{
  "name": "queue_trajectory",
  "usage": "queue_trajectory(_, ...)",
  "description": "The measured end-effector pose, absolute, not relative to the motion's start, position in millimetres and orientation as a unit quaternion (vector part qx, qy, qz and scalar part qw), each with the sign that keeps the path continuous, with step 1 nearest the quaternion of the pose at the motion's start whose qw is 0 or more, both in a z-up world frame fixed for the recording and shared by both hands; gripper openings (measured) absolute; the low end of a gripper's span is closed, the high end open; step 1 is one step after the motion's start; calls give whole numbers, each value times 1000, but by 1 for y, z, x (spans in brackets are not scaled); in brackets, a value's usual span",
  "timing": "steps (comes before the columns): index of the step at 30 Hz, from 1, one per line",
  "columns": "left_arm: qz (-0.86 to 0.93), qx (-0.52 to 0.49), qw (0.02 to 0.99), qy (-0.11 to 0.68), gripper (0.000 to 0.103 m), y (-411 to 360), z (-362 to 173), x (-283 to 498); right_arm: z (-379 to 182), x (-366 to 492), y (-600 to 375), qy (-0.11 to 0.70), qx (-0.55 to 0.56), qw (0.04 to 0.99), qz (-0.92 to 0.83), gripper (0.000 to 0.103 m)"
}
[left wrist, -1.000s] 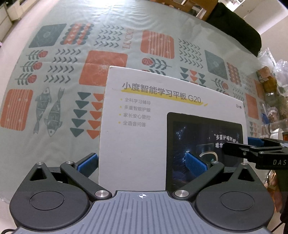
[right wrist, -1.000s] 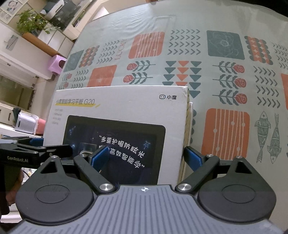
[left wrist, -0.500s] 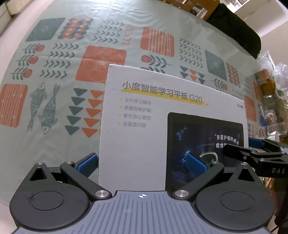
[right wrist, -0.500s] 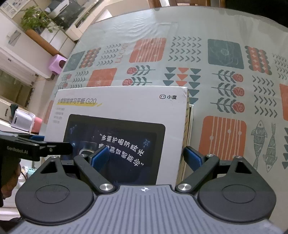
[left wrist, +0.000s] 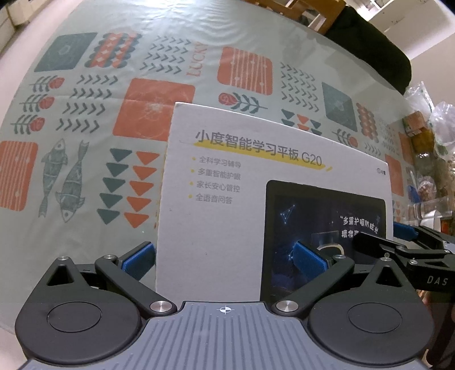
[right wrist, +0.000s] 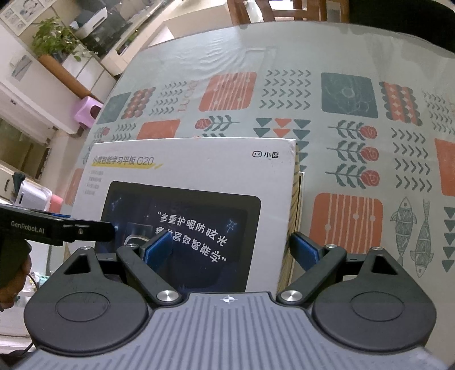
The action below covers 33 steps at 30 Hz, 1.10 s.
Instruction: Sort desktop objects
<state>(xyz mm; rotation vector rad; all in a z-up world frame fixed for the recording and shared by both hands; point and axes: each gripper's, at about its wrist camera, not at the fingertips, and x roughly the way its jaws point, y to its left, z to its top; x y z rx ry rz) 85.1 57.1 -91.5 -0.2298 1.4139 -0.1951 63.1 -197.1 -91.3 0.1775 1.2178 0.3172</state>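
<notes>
A flat white tablet box point(left wrist: 216, 222) with a printed black screen and Chinese text is held between both grippers above the patterned tablecloth point(left wrist: 85, 113). My left gripper point(left wrist: 224, 259) is shut on its left end, one blue pad behind the edge and the other on the printed face. My right gripper point(right wrist: 230, 250) is shut on the right end of the box point(right wrist: 199, 170) in the same way. Each gripper shows in the other's view: the right gripper point(left wrist: 398, 244) and the left gripper point(right wrist: 71, 227).
Plastic bags of snacks point(left wrist: 426, 136) crowd the table's right edge. A dark garment point(left wrist: 369, 51) hangs on a chair at the far side. Beyond the tablecloth point(right wrist: 355, 142) stand a purple stool point(right wrist: 89, 111), a plant point(right wrist: 54, 39) and wooden chairs point(right wrist: 284, 11).
The table pattern has slid in both views while the box stays fixed between the fingers: both grippers have shifted together with the box. Neither grip has changed.
</notes>
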Motion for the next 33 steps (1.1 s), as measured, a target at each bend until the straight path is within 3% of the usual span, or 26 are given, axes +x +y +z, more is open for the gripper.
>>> queue_trajectory(33, -79, -40, 746, 660, 103, 34, -98, 136, -105, 110, -206, 573, 103, 796, 164, 103)
